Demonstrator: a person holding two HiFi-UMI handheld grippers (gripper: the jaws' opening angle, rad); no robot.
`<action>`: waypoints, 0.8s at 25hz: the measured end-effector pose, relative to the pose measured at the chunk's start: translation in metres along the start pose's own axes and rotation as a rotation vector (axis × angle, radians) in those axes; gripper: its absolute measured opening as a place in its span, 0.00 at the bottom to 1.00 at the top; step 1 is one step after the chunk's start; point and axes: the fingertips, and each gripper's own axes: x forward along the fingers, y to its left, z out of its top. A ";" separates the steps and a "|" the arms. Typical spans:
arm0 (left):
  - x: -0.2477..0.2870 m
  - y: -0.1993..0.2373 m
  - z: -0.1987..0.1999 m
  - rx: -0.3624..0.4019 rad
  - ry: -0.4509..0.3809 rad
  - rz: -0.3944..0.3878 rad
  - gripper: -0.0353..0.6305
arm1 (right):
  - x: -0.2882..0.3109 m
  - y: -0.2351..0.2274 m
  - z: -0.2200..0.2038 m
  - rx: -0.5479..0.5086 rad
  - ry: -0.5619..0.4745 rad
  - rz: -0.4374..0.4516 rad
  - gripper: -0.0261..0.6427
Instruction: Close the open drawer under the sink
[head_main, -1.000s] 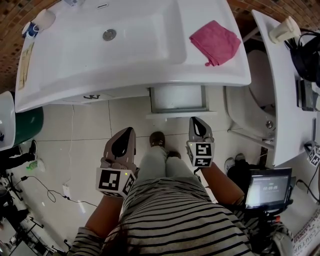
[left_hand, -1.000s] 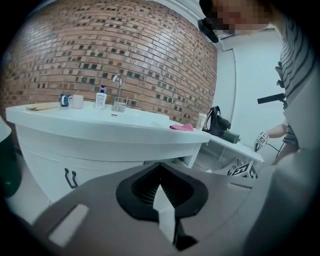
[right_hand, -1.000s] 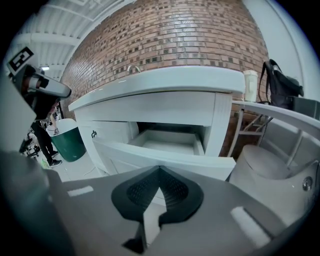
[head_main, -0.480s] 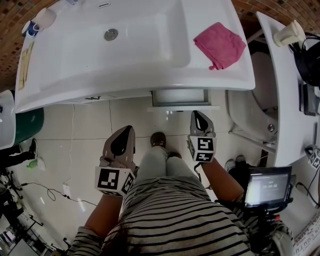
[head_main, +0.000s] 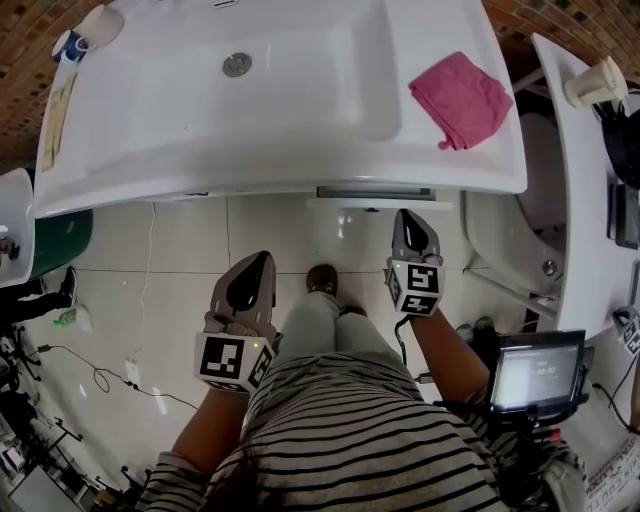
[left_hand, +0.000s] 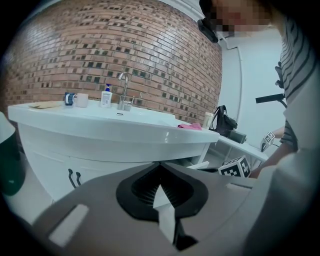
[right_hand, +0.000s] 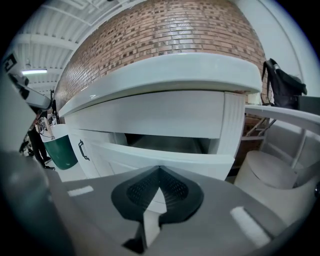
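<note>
I am holding the right claw (head_main: 413, 228) (jaws together, empty) at the front of the drawer (head_main: 375, 198) for pushing it in, the left claw (head_main: 250, 275) hanging aside, likewise closed and empty.

No print is legible; the monitor (head_main: 538, 373) digits are too blurred.

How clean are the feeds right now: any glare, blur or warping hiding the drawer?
Head view: sharp, evenly lit, faint sheen on the floor tiles; the drawer shows only as a thin strip under the sink rim. Right gripper view: strong fisheye bowing, drawer front clear, the right tongs soft up close. Left gripper view: same warping, dark corners.
</note>
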 end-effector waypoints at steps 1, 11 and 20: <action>0.001 0.001 0.000 0.000 -0.002 0.001 0.07 | 0.003 -0.001 0.001 -0.002 -0.003 -0.001 0.04; -0.004 0.016 0.002 -0.012 -0.003 0.017 0.07 | 0.020 -0.002 0.018 0.005 -0.013 -0.015 0.04; -0.003 0.024 0.002 -0.014 -0.005 0.031 0.07 | 0.037 -0.008 0.027 -0.010 -0.033 -0.016 0.04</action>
